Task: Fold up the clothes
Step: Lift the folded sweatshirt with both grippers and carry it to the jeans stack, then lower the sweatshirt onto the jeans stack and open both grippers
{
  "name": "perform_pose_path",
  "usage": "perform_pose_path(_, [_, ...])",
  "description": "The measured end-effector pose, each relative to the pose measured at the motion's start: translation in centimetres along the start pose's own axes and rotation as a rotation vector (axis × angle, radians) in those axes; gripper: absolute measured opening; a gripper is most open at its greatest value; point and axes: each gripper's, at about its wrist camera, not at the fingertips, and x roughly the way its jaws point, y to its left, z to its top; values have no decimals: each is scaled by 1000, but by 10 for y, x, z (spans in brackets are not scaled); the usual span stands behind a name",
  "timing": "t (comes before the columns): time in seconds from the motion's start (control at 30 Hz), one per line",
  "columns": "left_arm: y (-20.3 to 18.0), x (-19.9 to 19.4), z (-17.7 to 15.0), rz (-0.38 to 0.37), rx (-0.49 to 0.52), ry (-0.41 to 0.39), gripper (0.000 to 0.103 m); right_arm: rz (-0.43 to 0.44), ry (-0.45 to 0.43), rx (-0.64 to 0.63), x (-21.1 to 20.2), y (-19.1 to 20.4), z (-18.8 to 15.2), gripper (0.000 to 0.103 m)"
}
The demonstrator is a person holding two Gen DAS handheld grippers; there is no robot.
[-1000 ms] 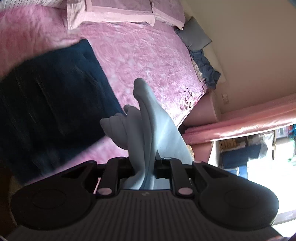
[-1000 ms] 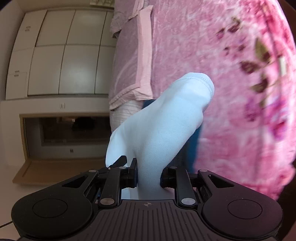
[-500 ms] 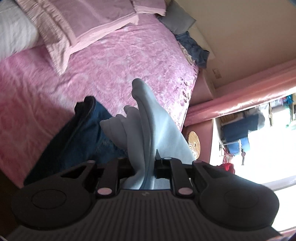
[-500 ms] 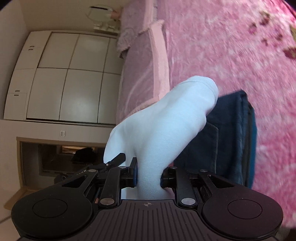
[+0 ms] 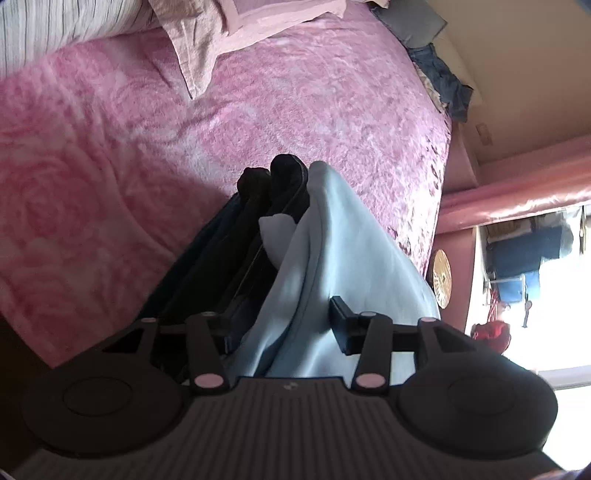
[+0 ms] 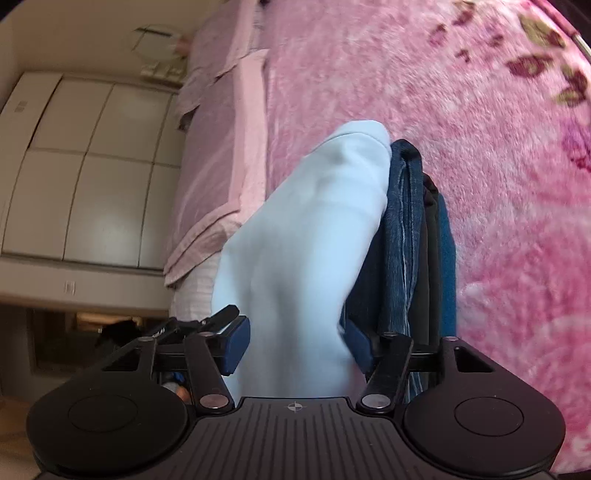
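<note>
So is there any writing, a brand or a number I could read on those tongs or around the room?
None can be read.
Left tongs: a small pale mark on the ribbed body, no letters.
Right tongs: a small crosshair mark only.
Wall plate: too blurred to tell.

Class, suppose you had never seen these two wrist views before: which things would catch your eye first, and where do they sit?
First, the pale blue garment, bunched between the jaws of both the right gripper and the left gripper. Right beside it stands a stack of folded dark clothes, denim nearest the blue cloth, resting on the bed. Behind everything spreads the fluffy pink blanket, with pillows at its head.
</note>
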Motion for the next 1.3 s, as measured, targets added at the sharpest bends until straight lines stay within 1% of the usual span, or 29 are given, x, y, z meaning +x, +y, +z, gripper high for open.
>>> perform_pose_path(0.1, [7,-15,-16,22,18,2,51,-10,6,-45,-13,-1,-12,61])
perform_pose_path(0.13, [11,-19,-23,28,15,-3,51,-12,21,-44,-16,-2,-17,61])
perform_pose_path(0.17, [15,-24,-29,35,12,-9,54,-13,44,-39,-16,-3,-24,61])
perform_pose_path(0.2, [21,-28,-36,38,3,-24,58,-14,66,-36,-16,-3,-31,61])
perform_pose_path(0.23, [24,-30,-41,39,-10,-24,60,-26,86,-45,-13,-4,-36,61])
perform_pose_path(0.27, [28,-31,-45,39,-24,-24,60,-38,106,-54,-10,-4,-42,61])
perform_pose_path(0.3, [30,-29,-48,33,-33,-14,57,-48,124,-59,-7,-4,-46,59])
perform_pose_path(0.37, [29,-27,-53,37,-37,-4,47,-55,134,-26,-7,-3,-46,39])
perform_pose_path(0.4, [25,-28,-54,44,-20,-17,34,-58,139,-9,-8,-2,-45,33])
perform_pose_path(0.43, [22,-32,-53,24,-13,-25,27,-61,144,8,-8,-2,-45,30])
perform_pose_path(0.47, [19,-37,-52,5,-8,-33,23,-64,149,25,-8,-1,-44,26])
perform_pose_path(0.53, [16,-49,-50,-20,-21,-34,21,-68,160,60,-8,0,-43,23])
perform_pose_path(0.6, [13,-57,-53,-12,2,-34,21,-49,186,120,-11,0,-40,23])
perform_pose_path(0.67, [17,-51,-59,15,12,-11,22,-42,217,171,-12,-2,-40,23])
perform_pose_path(0.7, [22,-43,-62,36,13,1,25,-69,226,171,-9,-5,-43,23])
perform_pose_path(0.77, [27,-30,-66,68,-10,0,30,-133,207,141,3,-11,-49,25])
perform_pose_path(0.8, [28,-27,-67,82,-23,-3,32,-149,189,131,7,-14,-53,26])
perform_pose_path(0.83, [25,-29,-66,93,-15,-7,33,-149,188,114,7,-12,-54,28])
perform_pose_path(0.87, [21,-33,-65,112,8,-9,38,-153,188,92,6,-10,-54,31])
perform_pose_path(0.9, [18,-38,-64,132,31,-12,38,-183,196,34,3,-2,-53,42])
perform_pose_path(0.97, [8,-53,-62,192,75,-27,38,-247,210,-84,-4,15,-52,56])
perform_pose_path(1.0, [3,-61,-61,222,99,-35,34,-301,199,-168,-9,27,-52,56])
perform_pose_path(1.03, [-7,-67,-62,250,143,-51,30,-340,183,-250,-15,38,-54,56])
perform_pose_path(1.07, [-17,-73,-62,278,188,-67,16,-383,148,-335,-21,50,-56,56])
perform_pose_path(1.1, [-28,-79,-63,305,233,-84,10,-414,95,-427,-27,64,-59,56])
perform_pose_path(1.13, [-41,-79,-65,306,295,-95,10,-441,44,-517,-32,77,-63,55])
perform_pose_path(1.2, [-68,-78,-69,308,418,-118,9,-460,-15,-657,-32,97,-69,50])
perform_pose_path(1.23, [-76,-71,-72,292,456,-111,9,-463,-22,-705,-28,104,-71,49])
perform_pose_path(1.3, [-92,-56,-78,259,529,-98,9,-464,-10,-786,-13,110,-78,43])
